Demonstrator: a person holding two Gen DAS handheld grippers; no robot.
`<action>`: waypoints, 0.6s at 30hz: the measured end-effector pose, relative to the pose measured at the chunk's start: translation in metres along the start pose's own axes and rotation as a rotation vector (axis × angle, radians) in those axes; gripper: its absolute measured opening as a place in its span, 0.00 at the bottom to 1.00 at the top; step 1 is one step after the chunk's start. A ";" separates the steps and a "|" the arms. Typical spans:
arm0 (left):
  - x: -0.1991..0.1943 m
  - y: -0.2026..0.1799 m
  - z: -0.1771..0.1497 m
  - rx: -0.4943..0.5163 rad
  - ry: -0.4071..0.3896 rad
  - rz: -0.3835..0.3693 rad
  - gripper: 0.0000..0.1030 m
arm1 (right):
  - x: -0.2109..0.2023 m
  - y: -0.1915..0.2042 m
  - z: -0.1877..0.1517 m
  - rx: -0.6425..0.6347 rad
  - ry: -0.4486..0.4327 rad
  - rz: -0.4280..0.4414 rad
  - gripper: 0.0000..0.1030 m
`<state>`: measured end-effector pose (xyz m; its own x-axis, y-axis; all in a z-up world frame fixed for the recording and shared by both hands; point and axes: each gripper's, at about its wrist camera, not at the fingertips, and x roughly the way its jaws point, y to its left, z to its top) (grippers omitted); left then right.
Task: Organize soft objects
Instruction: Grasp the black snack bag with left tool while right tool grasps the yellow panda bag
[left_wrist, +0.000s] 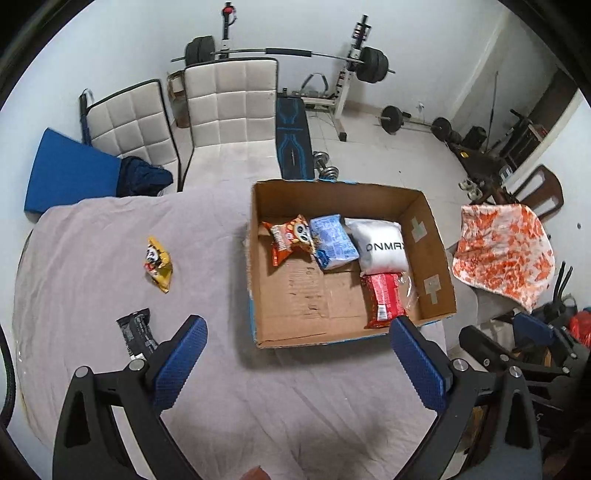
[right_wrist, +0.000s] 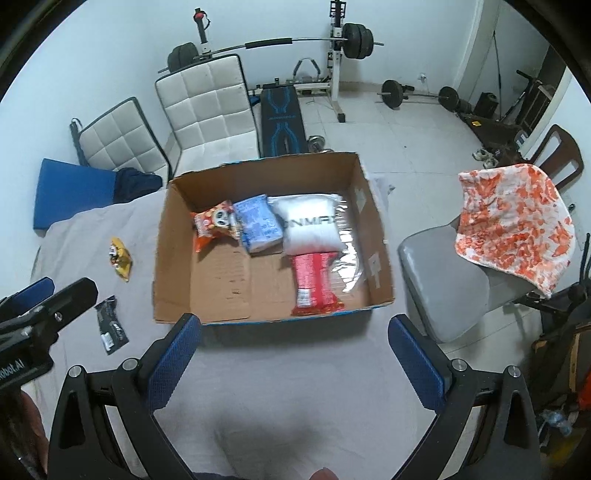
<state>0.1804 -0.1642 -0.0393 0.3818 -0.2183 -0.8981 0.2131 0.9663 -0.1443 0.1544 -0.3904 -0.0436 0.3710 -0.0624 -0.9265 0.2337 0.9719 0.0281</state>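
Inside box (left_wrist: 436, 258), 4 packs, 2 outside

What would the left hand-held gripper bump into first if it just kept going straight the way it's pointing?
Probably the cardboard box: the open left hand-held gripper aims at its near wall and bare floor. Depth is hard to judge, so it might meet the grey sheet just before the box instead.

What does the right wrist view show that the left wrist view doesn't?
Only right wrist: the grey chair seat under the orange-and-white cloth, and the left gripper's side at the frame edge.
Only left wrist: a dumbbell seen clearly behind the cardboard box.
Both: the box holding four packets, the yellow packet and black packet on the sheet, both grippers open, right gripper.
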 end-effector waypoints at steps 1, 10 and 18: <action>-0.001 0.006 0.000 -0.010 0.003 0.011 0.98 | 0.000 0.003 -0.001 -0.001 0.001 0.007 1.00; -0.004 0.106 -0.010 -0.159 0.044 0.152 0.98 | 0.016 0.092 0.001 -0.111 0.034 0.150 1.00; 0.041 0.212 -0.034 -0.346 0.149 0.264 0.98 | 0.063 0.213 0.012 -0.280 0.120 0.251 1.00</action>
<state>0.2111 0.0358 -0.1208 0.2434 0.0390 -0.9691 -0.1967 0.9804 -0.0099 0.2379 -0.1899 -0.0914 0.2739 0.1954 -0.9417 -0.1112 0.9790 0.1709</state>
